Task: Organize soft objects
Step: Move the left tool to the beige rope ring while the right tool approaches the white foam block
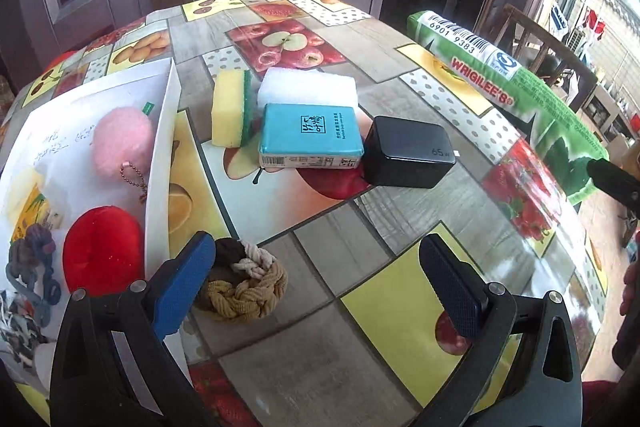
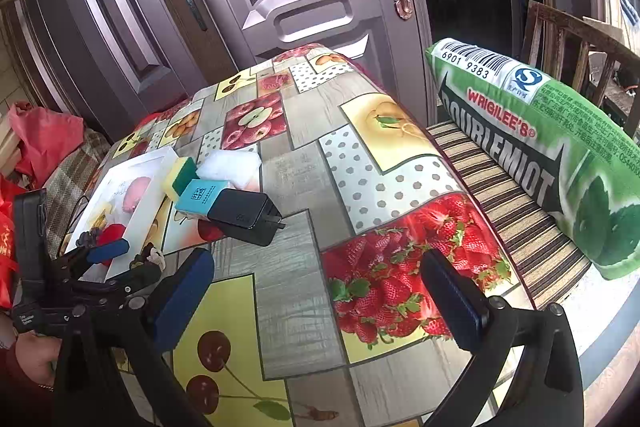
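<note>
Both the left gripper [image 1: 320,279] and right gripper [image 2: 316,291] stood wide and empty over the counter [image 1: 360,227], the braided rope ring [image 1: 244,283] lying just beside the white box [image 1: 160,147], whose interior held the pink pompom [image 1: 120,139] and red plush [image 1: 102,247].

One yellow-green sponge [image 1: 230,113], one tissue pack [image 1: 310,137], one charger [image 1: 408,157], two pompoms [image 1: 122,143].
</note>
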Available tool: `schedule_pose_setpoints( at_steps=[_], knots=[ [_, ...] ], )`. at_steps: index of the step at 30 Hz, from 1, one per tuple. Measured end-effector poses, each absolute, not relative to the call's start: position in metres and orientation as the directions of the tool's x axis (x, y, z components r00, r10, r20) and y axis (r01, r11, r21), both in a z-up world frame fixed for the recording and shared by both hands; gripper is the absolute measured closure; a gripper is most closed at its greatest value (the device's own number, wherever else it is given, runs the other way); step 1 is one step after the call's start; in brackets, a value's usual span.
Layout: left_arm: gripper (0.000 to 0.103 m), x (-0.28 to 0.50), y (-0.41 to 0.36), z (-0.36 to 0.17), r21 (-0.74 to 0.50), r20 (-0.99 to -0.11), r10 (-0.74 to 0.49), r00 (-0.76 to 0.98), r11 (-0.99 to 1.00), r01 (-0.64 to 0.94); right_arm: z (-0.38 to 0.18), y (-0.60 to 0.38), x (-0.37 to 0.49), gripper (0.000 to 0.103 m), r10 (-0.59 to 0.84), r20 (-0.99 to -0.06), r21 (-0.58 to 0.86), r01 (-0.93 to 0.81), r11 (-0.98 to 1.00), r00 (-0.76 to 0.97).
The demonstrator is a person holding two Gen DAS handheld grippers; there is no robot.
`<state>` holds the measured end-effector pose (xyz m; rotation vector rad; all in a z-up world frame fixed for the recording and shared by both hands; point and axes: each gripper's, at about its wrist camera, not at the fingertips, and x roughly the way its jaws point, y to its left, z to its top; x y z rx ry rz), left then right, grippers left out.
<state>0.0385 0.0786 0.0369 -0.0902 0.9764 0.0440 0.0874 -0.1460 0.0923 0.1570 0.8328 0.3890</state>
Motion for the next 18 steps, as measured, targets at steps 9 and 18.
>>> schedule_pose_setpoints(
  at_steps=[9,18],
  knots=[
    [0.001,0.019,0.031,0.01,-0.108,-0.892,-0.123,0.436,0.992,0.059,0.087,-0.164,0.092,0.0,0.394,-0.692,0.341,-0.208,0.917,0.605],
    [0.0,-0.026,0.062,0.072,-0.11,-0.772,-0.082,0.631,0.994,-0.005,0.091,-0.131,0.093,0.0,0.435,-0.684,0.302,-0.315,0.9,0.586]
  ],
)
